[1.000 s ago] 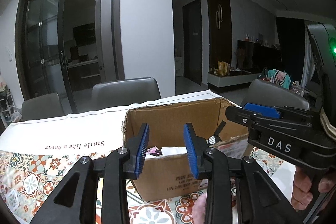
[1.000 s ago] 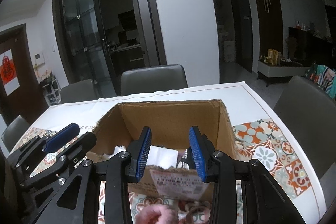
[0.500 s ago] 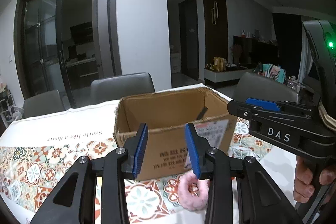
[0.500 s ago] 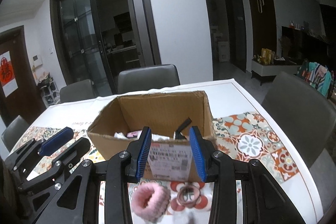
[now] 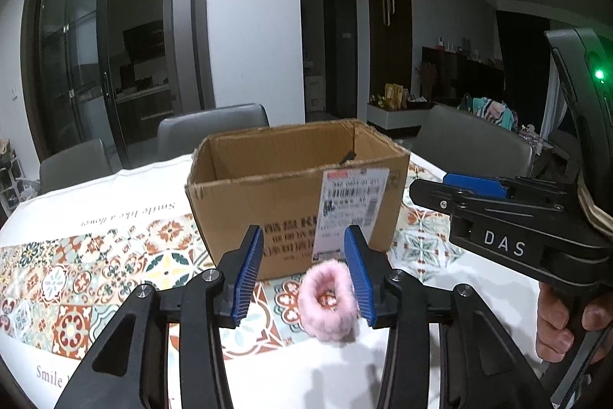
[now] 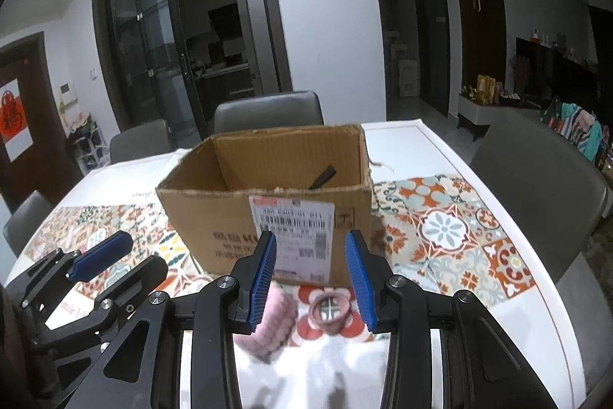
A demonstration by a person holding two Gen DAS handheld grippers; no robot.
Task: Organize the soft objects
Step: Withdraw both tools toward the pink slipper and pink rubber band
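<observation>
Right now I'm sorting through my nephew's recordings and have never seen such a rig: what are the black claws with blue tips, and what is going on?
No robot here: a person holds two hand-operated grippers, each with a camera looking along its blue fingers. One picture comes from the left gripper, the other from the right gripper; each view also shows the other tool at its edge. Both are open and hold nothing. On the patterned tablecloth stands an open cardboard box with a shipping label. In front of it lie two soft hair ties: a fluffy pink scrunchie and a thinner dusky-pink hair tie.
</observation>
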